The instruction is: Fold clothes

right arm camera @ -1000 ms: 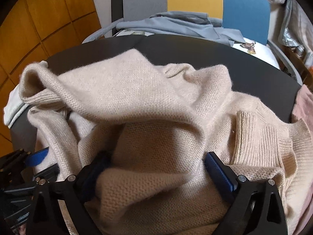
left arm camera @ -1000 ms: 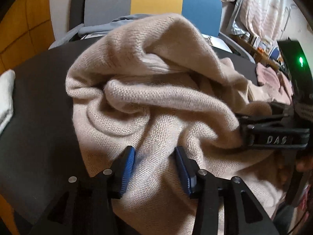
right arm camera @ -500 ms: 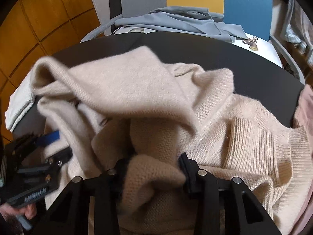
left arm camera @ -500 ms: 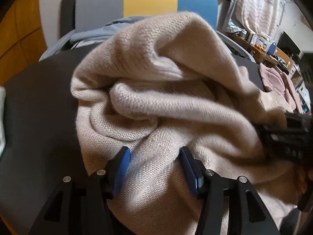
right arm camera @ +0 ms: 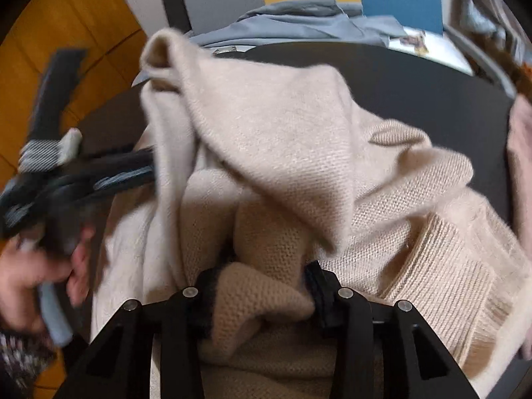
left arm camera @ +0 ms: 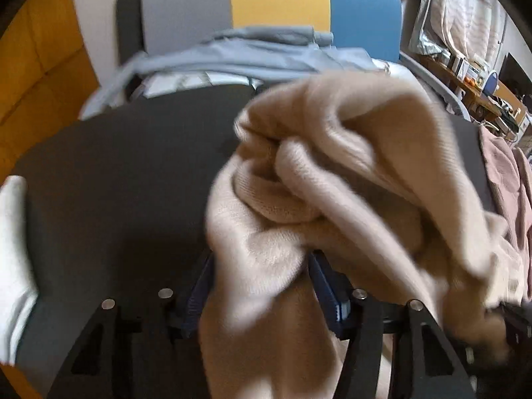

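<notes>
A beige knitted sweater [right arm camera: 286, 146] lies bunched on a dark round table [right arm camera: 415, 76]. My right gripper [right arm camera: 262, 291] is shut on a thick fold of it near the front edge. My left gripper [left arm camera: 261, 284] is shut on another fold of the sweater [left arm camera: 332, 173] and holds it lifted above the table [left arm camera: 109, 179]. The left gripper also shows blurred at the left of the right wrist view [right arm camera: 99, 173], with the hand that holds it. The sweater's ribbed hem [right arm camera: 455, 266] lies at the right.
A grey, yellow and blue chair [left arm camera: 272, 3] stands behind the table with a grey-blue garment [left arm camera: 239, 53] draped on it. A white cloth [left arm camera: 13, 252] lies at the table's left edge. A pink garment [left arm camera: 508, 173] lies at the right. Shelves with clutter stand far right.
My right gripper closed from open onto a fold of the sweater. My left gripper lifted its fold up and to the right, which uncovered the dark table at the left.
</notes>
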Tool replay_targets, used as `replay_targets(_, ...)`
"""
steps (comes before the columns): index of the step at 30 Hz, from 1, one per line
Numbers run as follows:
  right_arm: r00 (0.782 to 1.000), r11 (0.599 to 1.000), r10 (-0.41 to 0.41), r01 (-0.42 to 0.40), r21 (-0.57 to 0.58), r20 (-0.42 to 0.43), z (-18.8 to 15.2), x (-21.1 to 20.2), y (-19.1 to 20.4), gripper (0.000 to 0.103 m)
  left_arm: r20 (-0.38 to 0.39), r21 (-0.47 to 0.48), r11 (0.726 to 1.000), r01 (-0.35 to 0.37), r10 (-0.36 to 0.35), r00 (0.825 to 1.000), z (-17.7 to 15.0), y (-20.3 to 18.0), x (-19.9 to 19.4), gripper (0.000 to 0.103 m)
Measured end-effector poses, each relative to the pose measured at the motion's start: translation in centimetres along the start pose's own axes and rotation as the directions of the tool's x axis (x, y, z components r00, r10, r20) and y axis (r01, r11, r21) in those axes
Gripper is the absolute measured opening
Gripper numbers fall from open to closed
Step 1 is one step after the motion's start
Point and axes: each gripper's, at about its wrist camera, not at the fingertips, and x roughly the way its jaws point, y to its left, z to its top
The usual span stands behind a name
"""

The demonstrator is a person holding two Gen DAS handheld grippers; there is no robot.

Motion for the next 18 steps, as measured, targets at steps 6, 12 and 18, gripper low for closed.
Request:
replay_targets(6, 0.999, 0.999, 0.043, -0.043, 0.018, 0.017, 0.0, -0.3, -0.5, 0.046, 0.003, 0.005, 0.998, 0.056, -0.056, 0.998, -5.3, -2.1, -2.7, 0.064)
replay_targets(12, 0.996, 0.996, 0.065, -0.069, 0.064, 0.06, 0.1, -2.1, -2.3, 0.07, 0.005, 0.036, 0.996, 0.083, -0.083, 0.997, -8.8, -3.9, -2.7, 0.078)
replay_targets(18, 0.995, 0.999, 0.054, -0.054, -0.004, 0.09, 1.2, -3.9, -2.5, 0.024, -0.008, 0.087, 0.992, 0.089, -0.089, 0.996, -8.3, -3.4, -1.9, 0.065)
